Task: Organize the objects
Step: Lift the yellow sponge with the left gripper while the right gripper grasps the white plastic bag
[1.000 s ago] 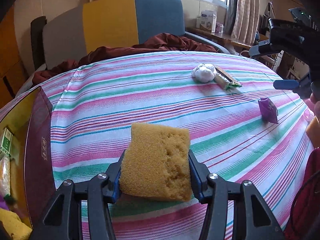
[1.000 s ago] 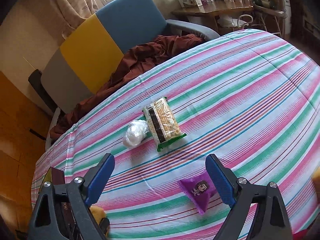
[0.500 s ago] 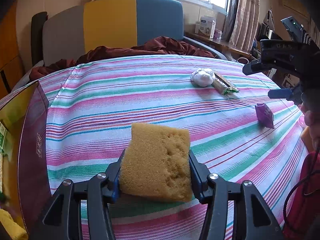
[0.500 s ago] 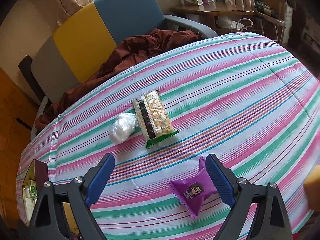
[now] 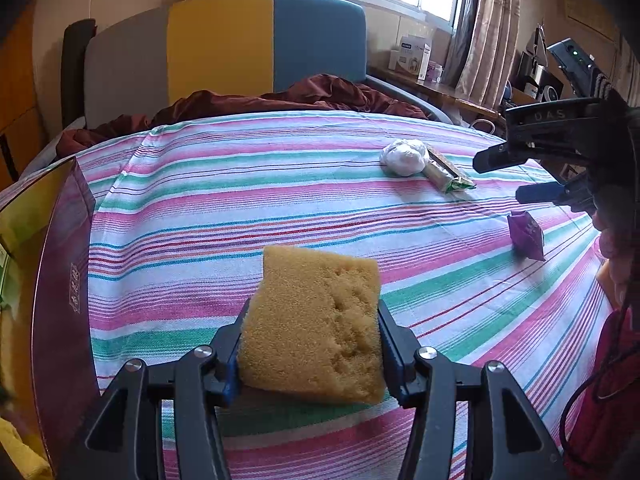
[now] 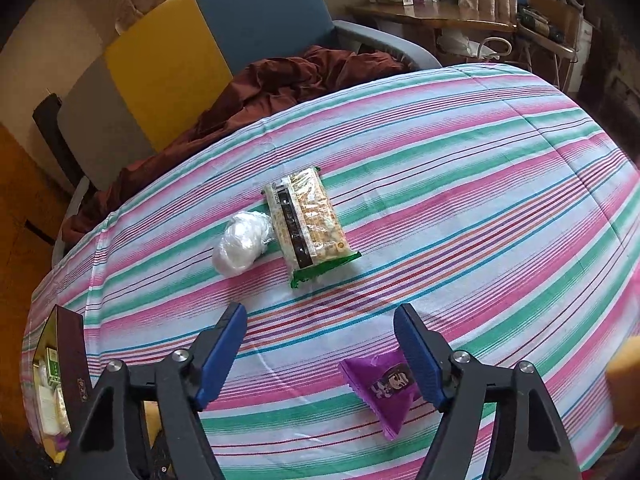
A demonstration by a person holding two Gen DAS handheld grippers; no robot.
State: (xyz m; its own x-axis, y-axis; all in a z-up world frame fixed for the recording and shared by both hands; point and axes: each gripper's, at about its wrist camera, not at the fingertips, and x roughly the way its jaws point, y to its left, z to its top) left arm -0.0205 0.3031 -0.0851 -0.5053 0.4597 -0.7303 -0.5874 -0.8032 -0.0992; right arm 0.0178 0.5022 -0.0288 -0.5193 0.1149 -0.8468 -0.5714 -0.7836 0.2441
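Sponge (image 5: 316, 324), yellow, sits clenched between the left gripper (image 5: 312, 344) pads in the left wrist view, held up above the striped cloth (image 5: 240, 184). To the left stands an open dark-red box (image 5: 60, 280), w/ some small items inside. Far right on the cloth: white plastic wad (image 5: 403, 156) touching a green-ended snack pack (image 5: 448, 170). Purple pouch (image 5: 527, 234) lies nearer the right edge, just below the right gripper (image 5: 508, 178), which hangs over it w/ both fingers apart. Chair w/ grey, yellow & blue panels (image 5: 224, 44) stands behind, brown fabric (image 5: 288, 98) piled on its seat.

Right wrist view: right gripper (image 6: 320, 344) jaws are closing, not yet gripping; purple pouch (image 6: 384, 388) lies on the cloth beside the right-hand blue pad (image 6: 420, 356), partly behind it; can't tell if they touch. Left-hand pad well clear of it. Snack pack (image 6: 310, 222) & plastic wad (image 6: 242, 242) lie further ahead, touching each other. Box (image 6: 70, 360) shows at bottom left, packets inside. A yellow-orange thing (image 6: 624, 376) pokes in at the right edge, blurred.
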